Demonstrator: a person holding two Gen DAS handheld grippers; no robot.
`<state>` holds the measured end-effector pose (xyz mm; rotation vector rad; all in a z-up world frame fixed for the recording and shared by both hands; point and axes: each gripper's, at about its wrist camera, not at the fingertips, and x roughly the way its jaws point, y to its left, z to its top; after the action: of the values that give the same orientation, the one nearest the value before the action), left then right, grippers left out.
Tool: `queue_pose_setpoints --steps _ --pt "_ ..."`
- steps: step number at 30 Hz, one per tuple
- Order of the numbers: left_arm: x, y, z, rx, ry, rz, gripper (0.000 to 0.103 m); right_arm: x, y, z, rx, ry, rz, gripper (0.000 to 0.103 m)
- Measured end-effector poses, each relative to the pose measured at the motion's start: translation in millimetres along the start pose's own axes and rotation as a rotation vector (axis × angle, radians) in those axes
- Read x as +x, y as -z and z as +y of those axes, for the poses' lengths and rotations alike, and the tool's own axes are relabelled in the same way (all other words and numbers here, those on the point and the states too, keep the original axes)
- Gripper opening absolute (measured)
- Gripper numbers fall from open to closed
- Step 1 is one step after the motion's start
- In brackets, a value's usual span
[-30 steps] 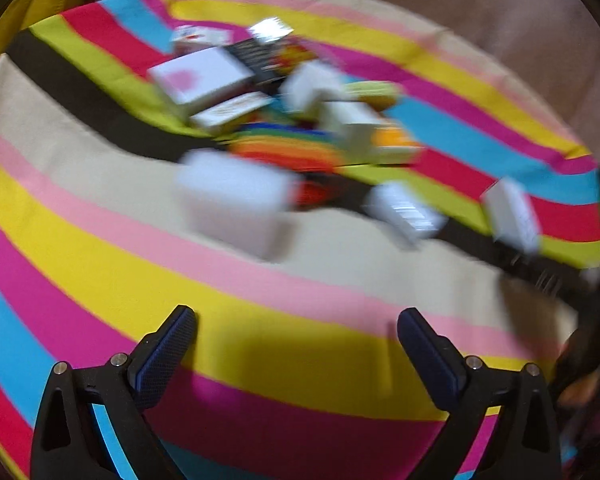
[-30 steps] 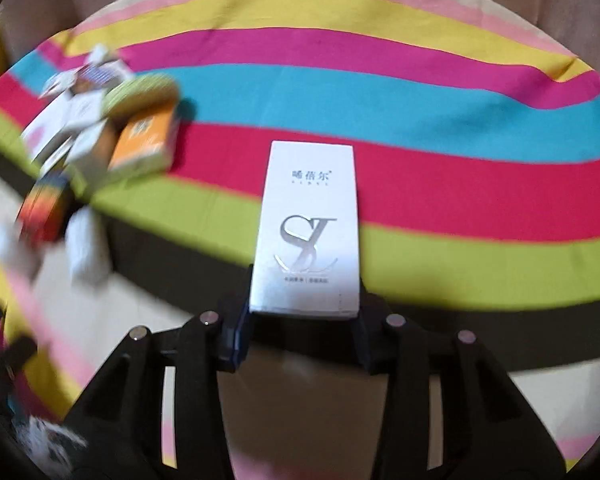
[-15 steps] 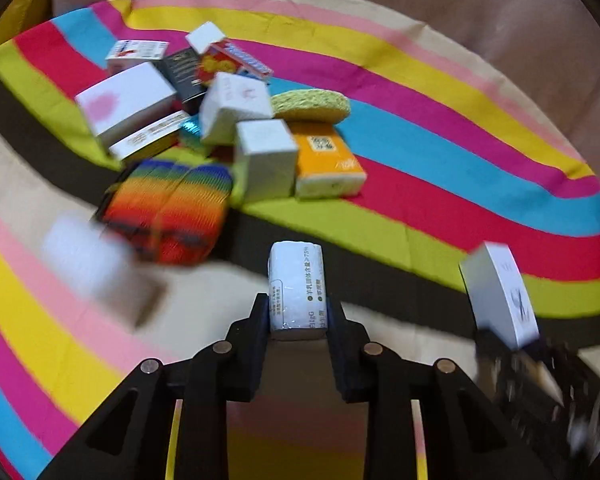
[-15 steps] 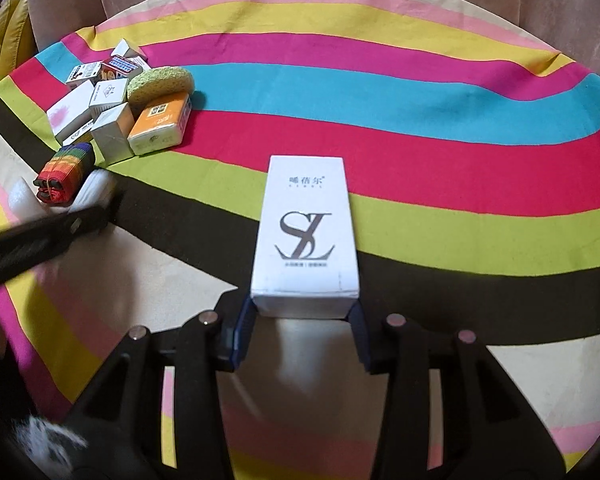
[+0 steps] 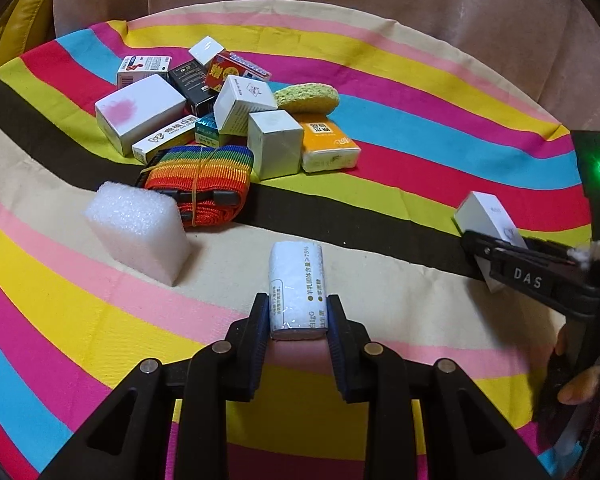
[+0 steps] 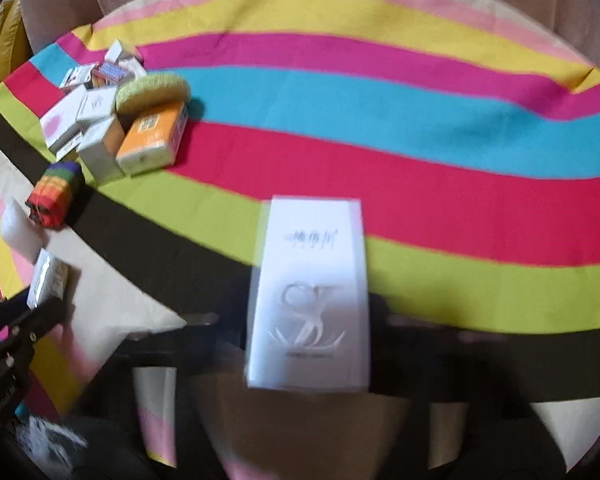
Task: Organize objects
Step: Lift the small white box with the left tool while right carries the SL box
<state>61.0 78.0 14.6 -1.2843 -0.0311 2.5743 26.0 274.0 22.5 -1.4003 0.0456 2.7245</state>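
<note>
Striped cloth (image 5: 100,320) is covering the surface, with most items gathered in a heap (image 5: 228,120) at its far left, apparently the collecting spot. The left tool (image 5: 296,320) is clamping a small white packet (image 5: 296,284) by its long sides, wrapper text partly reading "IgG" and "75%". The right tool (image 6: 308,344) is gripping a tall white box (image 6: 312,292) near its base; its "SL" monogram is showing, blurred, with small unreadable characters above. Seen from the left wrist, that tool is bearing "DAS" lettering. Both held items are hovering over the cloth's near side, well apart from the heap, seemingly heading there. A white foam block (image 5: 138,232) is standing alone beside a rainbow strap (image 5: 202,180).
</note>
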Motion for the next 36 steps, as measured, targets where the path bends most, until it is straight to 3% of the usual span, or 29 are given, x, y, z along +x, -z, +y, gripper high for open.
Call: queue_pose_setpoints --steps 2,9,28,36 --pt "-2.4 3.2 3.8 0.005 0.014 0.004 0.029 -4.6 8.3 -0.1 0.009 -0.039 0.001 0.045" --pt "-17.2 18.2 2.5 0.018 -0.008 0.021 0.029 -28.0 49.6 9.7 -0.014 -0.019 -0.017 0.046" --pt "-81.0 73.2 18.5 0.063 -0.049 -0.014 0.029 -102.2 100.9 36.1 -0.050 -0.003 -0.043 0.046" --pt "-110.2 83.8 36.3 0.024 -0.052 -0.029 0.029 -118.5 109.8 46.8 -0.071 -0.035 -0.043 0.046"
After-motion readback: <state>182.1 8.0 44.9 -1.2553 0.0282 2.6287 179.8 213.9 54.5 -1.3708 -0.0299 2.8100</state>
